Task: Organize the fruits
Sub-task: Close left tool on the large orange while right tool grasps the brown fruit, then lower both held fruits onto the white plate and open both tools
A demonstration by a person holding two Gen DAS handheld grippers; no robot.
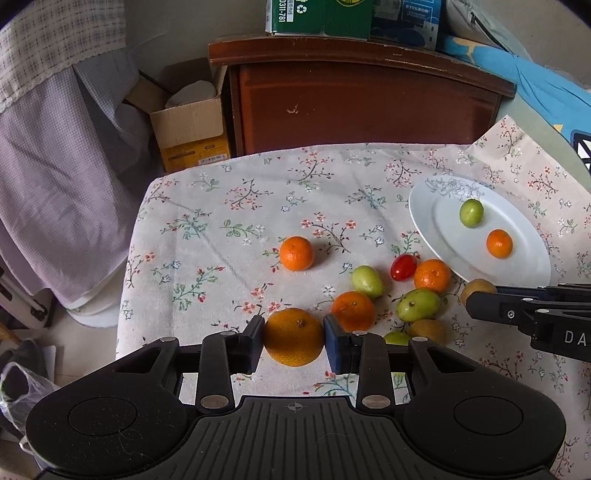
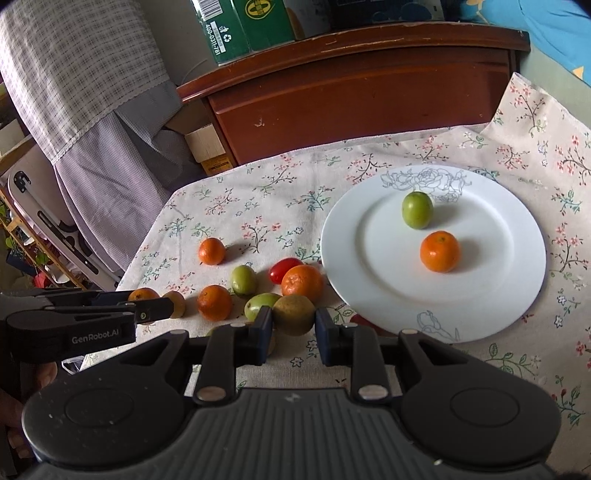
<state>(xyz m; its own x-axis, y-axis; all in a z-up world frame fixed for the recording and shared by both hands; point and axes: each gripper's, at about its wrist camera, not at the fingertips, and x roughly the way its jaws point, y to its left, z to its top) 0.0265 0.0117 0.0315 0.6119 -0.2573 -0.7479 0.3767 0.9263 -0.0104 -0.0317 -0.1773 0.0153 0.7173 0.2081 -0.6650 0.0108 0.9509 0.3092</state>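
My left gripper is shut on a large orange tangerine just above the floral cloth. My right gripper is shut on a brownish-green fruit beside the white plate. The plate holds a green fruit and a small tangerine. Loose on the cloth lie more tangerines, green fruits and a red cherry tomato. One tangerine sits apart to the left.
A floral cloth covers the table. A brown wooden cabinet stands behind it with green boxes on top. A cardboard box and hanging checked fabric are at the left.
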